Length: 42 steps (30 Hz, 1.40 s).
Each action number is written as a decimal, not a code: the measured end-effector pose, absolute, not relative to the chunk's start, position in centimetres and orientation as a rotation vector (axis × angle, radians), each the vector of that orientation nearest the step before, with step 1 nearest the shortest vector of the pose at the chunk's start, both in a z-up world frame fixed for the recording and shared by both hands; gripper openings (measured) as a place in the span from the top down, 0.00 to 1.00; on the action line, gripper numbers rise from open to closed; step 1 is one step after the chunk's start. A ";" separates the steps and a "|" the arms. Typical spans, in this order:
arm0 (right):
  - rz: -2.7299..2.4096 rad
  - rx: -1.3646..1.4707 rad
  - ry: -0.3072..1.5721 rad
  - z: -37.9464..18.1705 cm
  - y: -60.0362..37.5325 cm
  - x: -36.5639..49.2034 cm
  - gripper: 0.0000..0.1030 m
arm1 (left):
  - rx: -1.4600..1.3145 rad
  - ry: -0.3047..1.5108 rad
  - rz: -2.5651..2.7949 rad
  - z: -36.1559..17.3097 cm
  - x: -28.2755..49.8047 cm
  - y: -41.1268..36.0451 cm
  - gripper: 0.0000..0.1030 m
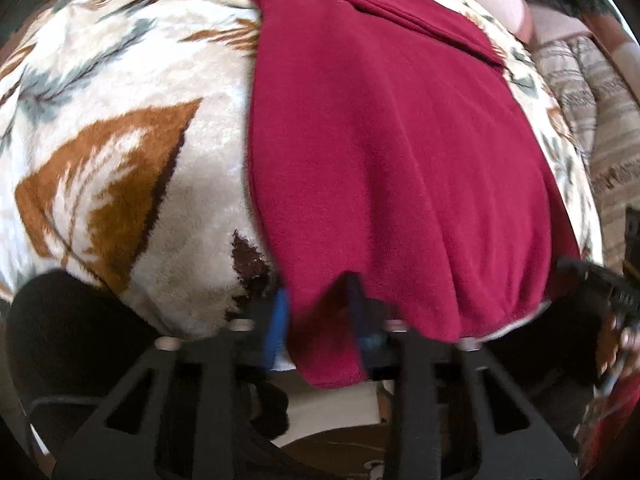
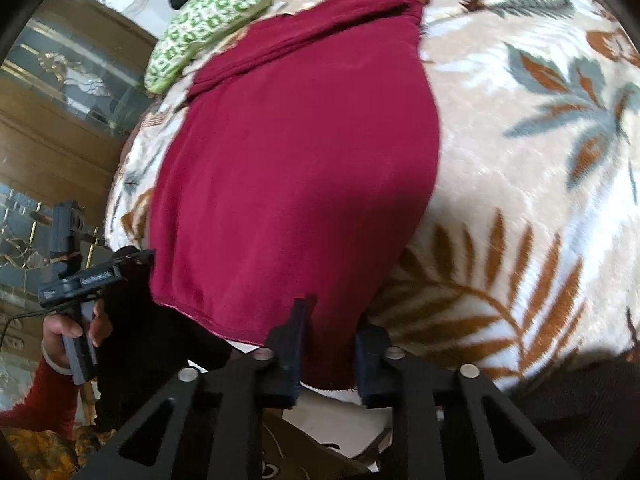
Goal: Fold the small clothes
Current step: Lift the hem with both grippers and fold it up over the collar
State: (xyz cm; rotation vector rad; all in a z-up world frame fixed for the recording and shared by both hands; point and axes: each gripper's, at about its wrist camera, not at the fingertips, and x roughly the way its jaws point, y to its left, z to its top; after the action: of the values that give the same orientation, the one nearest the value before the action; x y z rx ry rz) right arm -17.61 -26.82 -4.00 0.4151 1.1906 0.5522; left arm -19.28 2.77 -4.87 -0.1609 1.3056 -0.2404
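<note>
Left tongs [image 1: 320,320] pinch the near hem of a dark red garment [image 1: 384,160] at 1 corner, the cloth bunched between the blue-padded fingers [image 1: 280,312], while the right tongs [image 2: 330,344] grip the same hem at its other corner, fabric draped between their dark fingers [image 2: 292,340]. Both pairs stand pressed onto the cloth.

Spread on a bed under a plush leaf-print blanket [image 2: 520,160], the garment runs lengthwise away from both cameras, its long axis from the held hem toward a folded-over band at the far end. In the right wrist view the hem hangs just past the bed's near edge, with a strip of pale cloth showing beneath it.

At the left of that view a hand [image 2: 76,328] in a red sleeve [image 2: 40,400] holds the other tool's handle. Beyond the garment's far end lies a green-and-white patterned piece [image 2: 200,28], with something black just behind it, too small to make out. Motion blur softens the left wrist view, and dark shapes at its lower corners cannot be identified.

Open blanket lies to the garment's right in the right wrist view; on the opposite side a wooden cabinet with glass panels [image 2: 60,92] stands near the bed.
</note>
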 end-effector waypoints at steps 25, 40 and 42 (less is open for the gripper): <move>0.594 0.667 0.785 6.9 -29.8 3.2 0.88 | -0.381 1.094 -0.297 4.7 1.8 6.1 0.94; 0.282 0.672 0.819 0.8 -33.3 13.6 0.51 | -0.513 1.006 -0.251 3.7 9.7 9.4 0.40; 0.282 0.644 0.784 1.9 -34.3 12.4 0.49 | -0.492 1.039 -0.262 3.3 9.8 8.5 0.40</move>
State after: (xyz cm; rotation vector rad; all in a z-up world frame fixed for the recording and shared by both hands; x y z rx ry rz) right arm 12.40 -34.29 1.91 0.6443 0.7839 0.2824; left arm 9.79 8.48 3.26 -0.4924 1.0386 -0.2616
